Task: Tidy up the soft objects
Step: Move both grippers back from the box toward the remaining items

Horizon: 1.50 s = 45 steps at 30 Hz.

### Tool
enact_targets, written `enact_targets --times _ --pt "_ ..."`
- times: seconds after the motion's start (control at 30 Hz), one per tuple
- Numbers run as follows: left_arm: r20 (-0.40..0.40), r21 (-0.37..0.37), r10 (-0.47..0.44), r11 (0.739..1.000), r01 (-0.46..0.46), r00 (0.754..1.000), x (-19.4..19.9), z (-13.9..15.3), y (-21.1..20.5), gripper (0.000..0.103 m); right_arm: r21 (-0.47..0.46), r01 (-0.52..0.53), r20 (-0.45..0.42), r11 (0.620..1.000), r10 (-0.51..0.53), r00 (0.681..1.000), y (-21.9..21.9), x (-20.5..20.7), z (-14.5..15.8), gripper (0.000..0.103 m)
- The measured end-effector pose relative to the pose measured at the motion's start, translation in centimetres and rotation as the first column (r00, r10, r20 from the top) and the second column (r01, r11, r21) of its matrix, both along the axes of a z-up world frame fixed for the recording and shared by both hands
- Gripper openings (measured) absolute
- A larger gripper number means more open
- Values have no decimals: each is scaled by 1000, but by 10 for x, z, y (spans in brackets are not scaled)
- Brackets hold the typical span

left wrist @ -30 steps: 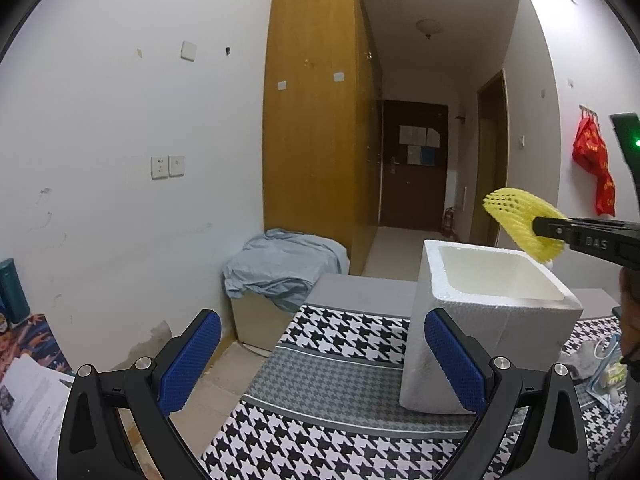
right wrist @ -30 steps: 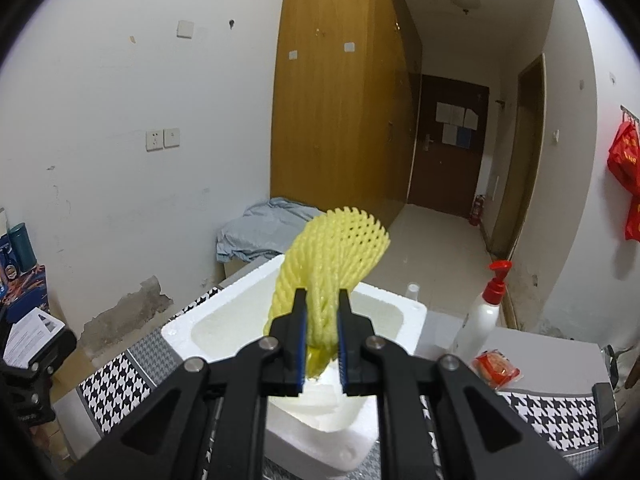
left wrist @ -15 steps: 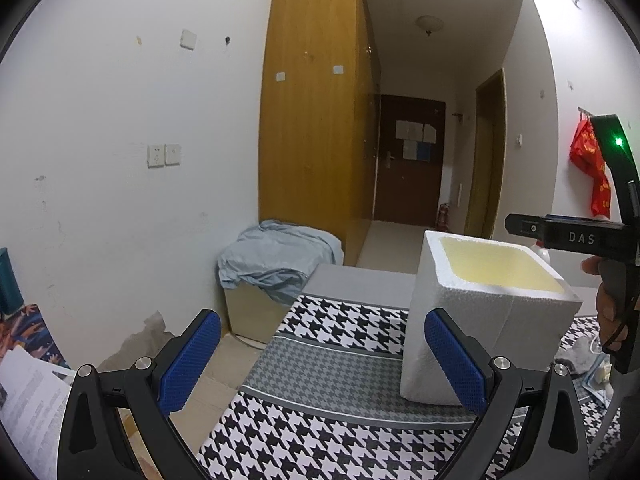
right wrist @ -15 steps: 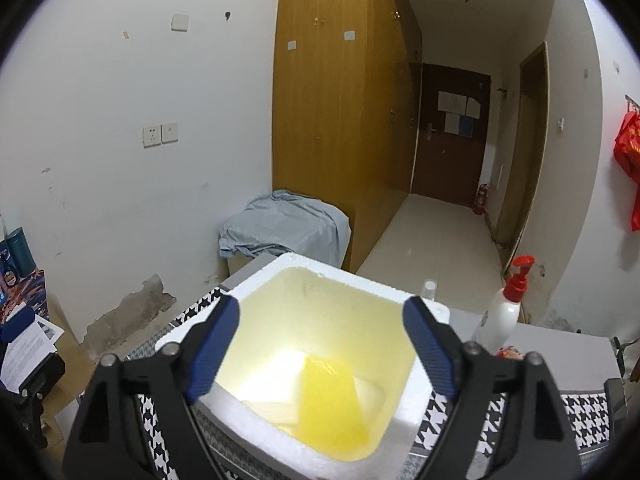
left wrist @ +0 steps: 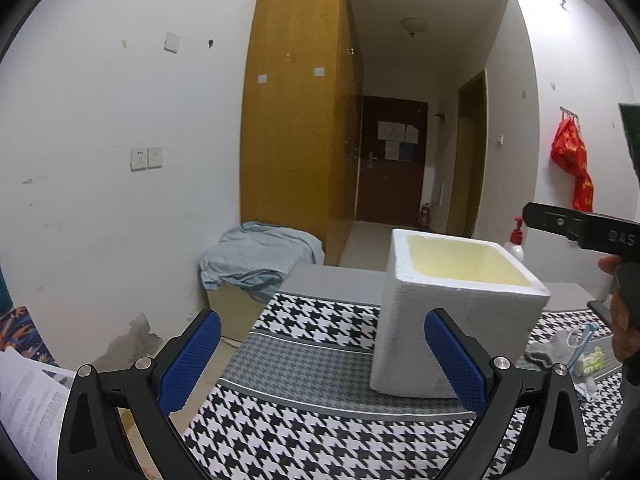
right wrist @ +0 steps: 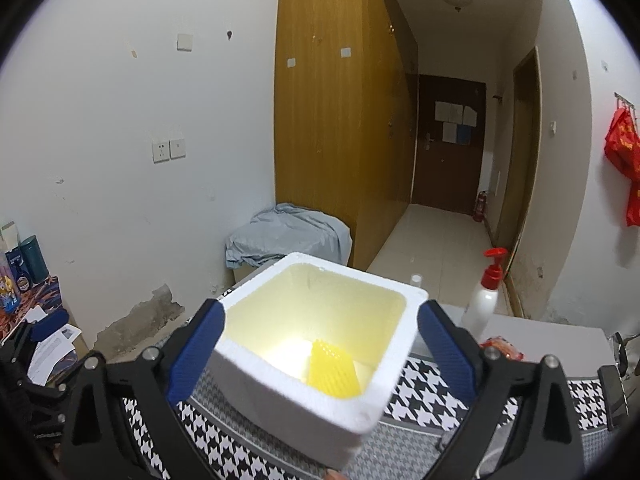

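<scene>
The yellow foam net [right wrist: 334, 368] lies at the bottom of the white foam box [right wrist: 288, 396], which stands on the houndstooth cloth [left wrist: 312, 432]. My right gripper [right wrist: 320, 312] hovers over the box's near rim. Its jaws are opening and wide apart, and nothing is held between the blue pads. In the left wrist view one black finger [left wrist: 560, 222] of it reaches in from the right above the box [left wrist: 448, 320]. My left gripper [left wrist: 320, 328] stays low over the cloth, left of the box, open and empty. From that side the net is hidden inside the box.
A red-capped pump bottle [right wrist: 486, 300] and a red packet [right wrist: 502, 350] sit behind the box on the right. A grey cloth and small plastic items [left wrist: 560, 352] lie right of the box. A covered bin [left wrist: 260, 256] stands by the wardrobe; papers [left wrist: 28, 400] lie at the left.
The right gripper opened and let go of the yellow net, which fell into the foam box. It then drew back towards the right. The left gripper hardly moved.
</scene>
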<state>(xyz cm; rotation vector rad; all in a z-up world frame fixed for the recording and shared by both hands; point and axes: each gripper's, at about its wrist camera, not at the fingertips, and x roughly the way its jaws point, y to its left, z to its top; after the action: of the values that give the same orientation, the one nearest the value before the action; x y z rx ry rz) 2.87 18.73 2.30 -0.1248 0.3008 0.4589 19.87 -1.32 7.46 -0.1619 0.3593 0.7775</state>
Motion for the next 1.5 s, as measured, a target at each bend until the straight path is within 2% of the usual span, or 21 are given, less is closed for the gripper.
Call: enact_targets --times 0.2,0.47,0.67,0.83,1.1,1.3,1.5 --pt "-5 -19 -39 999 39 999 3 0 -11 102 43 29 9 999 -29 1000 -28 -15 1 102" --pt "7 1 -97 995 97 995 3 6 -30 102 89 40 26 995 -43 999 -52 -32 2 102" --pt "19 8 -100 995 100 995 0 4 -43 102 85 43 56 995 -48 997 -64 -43 -5 102" --pt "20 19 -110 994 110 994 0 -1 -53 102 97 66 53 993 -71 996 -75 -47 -17 102" --pt "14 11 -131 991 131 991 0 -19 -69 102 45 101 98 994 -105 990 -92 -59 -51 102" --pt "-1 6 -159 987 159 987 2 -33 -84 102 47 127 85 991 -130 988 -112 -67 -71 102" --pt "13 3 -191 982 191 981 2 -36 -97 102 45 169 55 985 -171 984 -130 -64 -80 102"
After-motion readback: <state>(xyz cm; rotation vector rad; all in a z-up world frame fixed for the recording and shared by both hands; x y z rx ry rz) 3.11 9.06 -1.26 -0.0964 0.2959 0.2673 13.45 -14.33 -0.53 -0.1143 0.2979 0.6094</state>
